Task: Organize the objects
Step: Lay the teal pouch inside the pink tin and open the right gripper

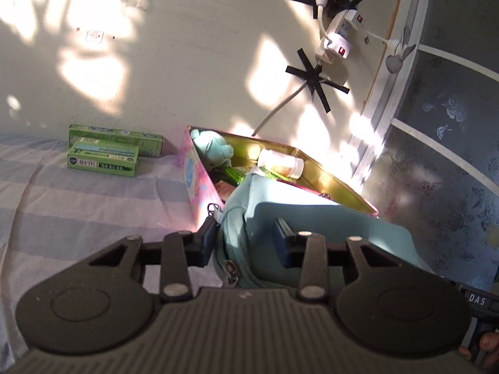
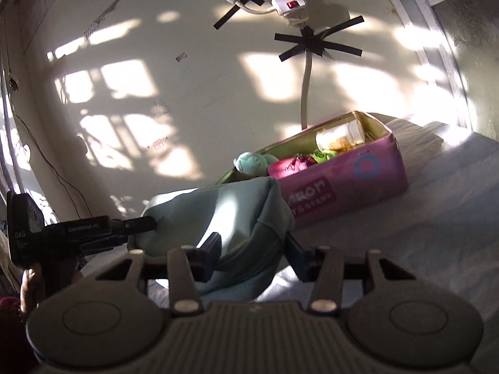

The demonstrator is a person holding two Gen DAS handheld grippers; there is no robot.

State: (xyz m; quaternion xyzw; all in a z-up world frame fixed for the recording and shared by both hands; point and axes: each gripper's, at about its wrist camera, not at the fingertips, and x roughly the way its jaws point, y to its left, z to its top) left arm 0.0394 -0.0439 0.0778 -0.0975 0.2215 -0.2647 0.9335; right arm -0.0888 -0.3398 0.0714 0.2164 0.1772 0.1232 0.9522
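We read "DAS" and "GenRobot.AI" on the left gripper (image 2: pixel 149 224) body in the right wrist view, where it comes in from 9 o'clock; a hand (image 2: pixel 29 283) holds its grip. The pink box (image 2: pixel 352 184) carries large lettering we cannot read with confidence. The two green cartons (image 1: pixel 106 155), at 10 o'clock in the left view, bear small print too fine to read.

Pink box contents, on the striped bed sheet (image 1: pixel 62 205): a teal plush toy (image 2: pixel 252 162), a white bottle (image 2: pixel 340 137) lying on its side, and magenta and green items (unidentified).

The light blue pouch (image 2: pixel 224 218) lies against the box's near end. Left gripper (image 1: pixel 246 243): clamped on the pouch beside its zipper pull (image 1: pixel 230 269). Right gripper (image 2: pixel 254 252): the pads bracket the pouch's near end and look pressed against it.

Only the left view shows the green cartons. Both show the power strip (image 1: pixel 338 35) taped to the wall.
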